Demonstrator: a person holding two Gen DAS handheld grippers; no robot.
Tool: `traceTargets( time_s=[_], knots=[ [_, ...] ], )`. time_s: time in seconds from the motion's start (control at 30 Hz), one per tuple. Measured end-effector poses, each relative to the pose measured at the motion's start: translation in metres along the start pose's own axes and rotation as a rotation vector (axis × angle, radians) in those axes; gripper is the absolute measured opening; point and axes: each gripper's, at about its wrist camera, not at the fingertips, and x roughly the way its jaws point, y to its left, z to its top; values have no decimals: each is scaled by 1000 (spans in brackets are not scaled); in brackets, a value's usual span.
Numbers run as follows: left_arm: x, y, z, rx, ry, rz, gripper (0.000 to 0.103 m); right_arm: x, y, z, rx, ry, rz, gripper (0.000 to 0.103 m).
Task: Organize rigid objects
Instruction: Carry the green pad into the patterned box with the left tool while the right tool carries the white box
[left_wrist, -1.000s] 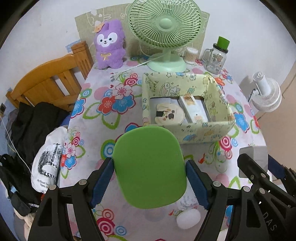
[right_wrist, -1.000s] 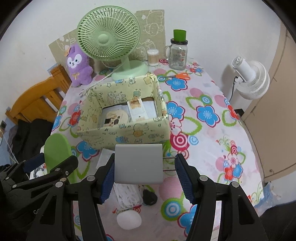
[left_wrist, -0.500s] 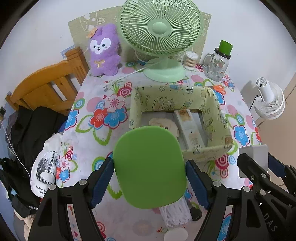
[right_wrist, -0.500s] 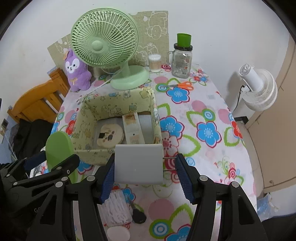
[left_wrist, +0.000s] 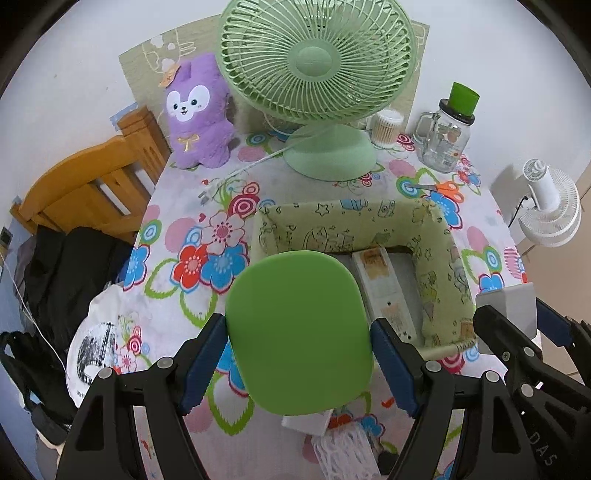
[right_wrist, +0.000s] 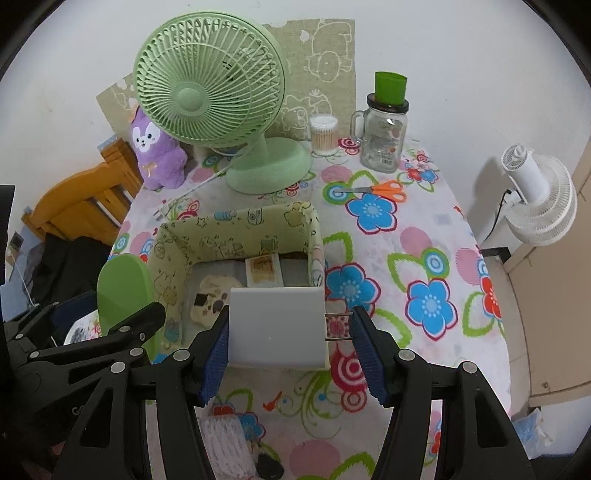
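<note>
Left wrist view: left gripper (left_wrist: 298, 354) pinches green case (left_wrist: 297, 328); right gripper (right_wrist: 292, 343) clamps white box (right_wrist: 277, 326) off-centre, risking slip beside fabric bin (right_wrist: 236, 230).

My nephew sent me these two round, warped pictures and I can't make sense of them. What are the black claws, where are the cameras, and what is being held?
No robot here: a person holds one hand tool with a two-finger claw in each hand. A wide-angle camera on each tool looks along its fingers, hence the round, warped look. One picture comes from the left claw, shut on a green pad. The other comes from the right claw, which holds a white plug; its metal prongs point at the right finger. Both hover over a flowered table by a fabric bin that holds a long white box and a beige face-shaped item. Behind stand a green fan, a purple plush, a jar and scissors.
</note>
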Motion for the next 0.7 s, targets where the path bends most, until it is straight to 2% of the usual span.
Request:
traceTargets(
  time_s=[0.23,0.7],
  knots=[
    [24,-2,16,28,39,-2,80,20,-1,13,-16,16,7,64],
    [65,-16,20,117,130,-36,80,49,-8,26,-16,62,-25,64]
  ],
)
